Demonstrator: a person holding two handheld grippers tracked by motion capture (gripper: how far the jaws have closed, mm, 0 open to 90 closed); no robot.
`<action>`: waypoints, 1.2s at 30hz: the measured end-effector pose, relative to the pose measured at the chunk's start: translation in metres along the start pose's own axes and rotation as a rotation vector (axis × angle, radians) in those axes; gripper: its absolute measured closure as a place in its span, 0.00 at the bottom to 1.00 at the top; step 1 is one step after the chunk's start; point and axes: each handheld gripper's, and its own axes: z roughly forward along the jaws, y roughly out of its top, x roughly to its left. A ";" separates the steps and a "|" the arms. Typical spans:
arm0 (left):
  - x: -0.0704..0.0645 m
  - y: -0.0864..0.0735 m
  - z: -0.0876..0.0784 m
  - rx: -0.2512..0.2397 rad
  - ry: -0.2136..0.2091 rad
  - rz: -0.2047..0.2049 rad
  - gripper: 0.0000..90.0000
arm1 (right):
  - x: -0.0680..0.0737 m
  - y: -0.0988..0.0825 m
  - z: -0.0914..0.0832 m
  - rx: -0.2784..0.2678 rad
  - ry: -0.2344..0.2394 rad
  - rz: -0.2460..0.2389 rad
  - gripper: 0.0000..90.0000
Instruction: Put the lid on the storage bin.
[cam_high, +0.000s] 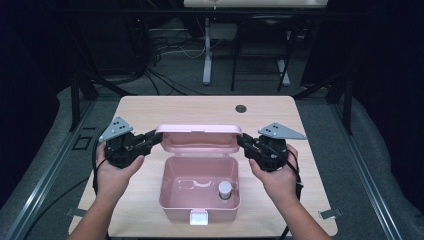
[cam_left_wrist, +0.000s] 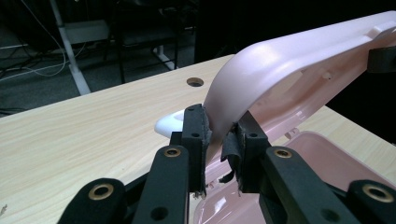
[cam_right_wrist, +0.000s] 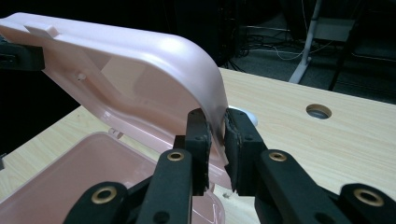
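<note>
1. Lid, pale pink moulded plastic with rounded corners (cam_high: 199, 136), raised on its rear hinge above the matching pink rectangular plastic box (cam_high: 172, 197). I read its long axis as running straight from one of my grippers to the other, across the light wooden table (cam_high: 145, 107).

2. Left gripper, black two-jaw tool (cam_high: 151, 138): lid's left end sits directly ahead of it, between the jaws. In the left gripper view the pads (cam_left_wrist: 204, 130) pinch the curved side wall of the lid; jaws part-closed, no wider than the plastic.

3. Right gripper, black two-jaw tool (cam_high: 245, 141): mirror case. Lid's right end lies directly ahead, and in the right gripper view the pads (cam_right_wrist: 207, 135) clamp its rim.

4. Nearness: both hands equally near, one on each short end, so neither arm leads.

5. Box body lies below and inward of both grippers, toward me. Inside, near its right front corner, stands a small white-capped cylinder (cam_high: 225, 190); a white latch (cam_high: 198, 217) sits on the front wall.

6. Judgement: the coming move turns on swinging both ends together about the hinge line, keeping that axis level.
</note>
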 end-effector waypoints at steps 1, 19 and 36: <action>0.000 0.000 0.000 0.001 -0.001 0.001 0.86 | 0.000 0.000 0.000 -0.001 0.001 0.001 0.89; -0.004 -0.006 -0.006 -0.004 -0.008 0.006 0.85 | 0.002 -0.005 -0.004 -0.001 0.011 -0.010 0.87; -0.010 -0.013 -0.013 0.001 -0.017 0.027 0.84 | 0.002 -0.017 -0.012 -0.026 0.017 -0.035 0.82</action>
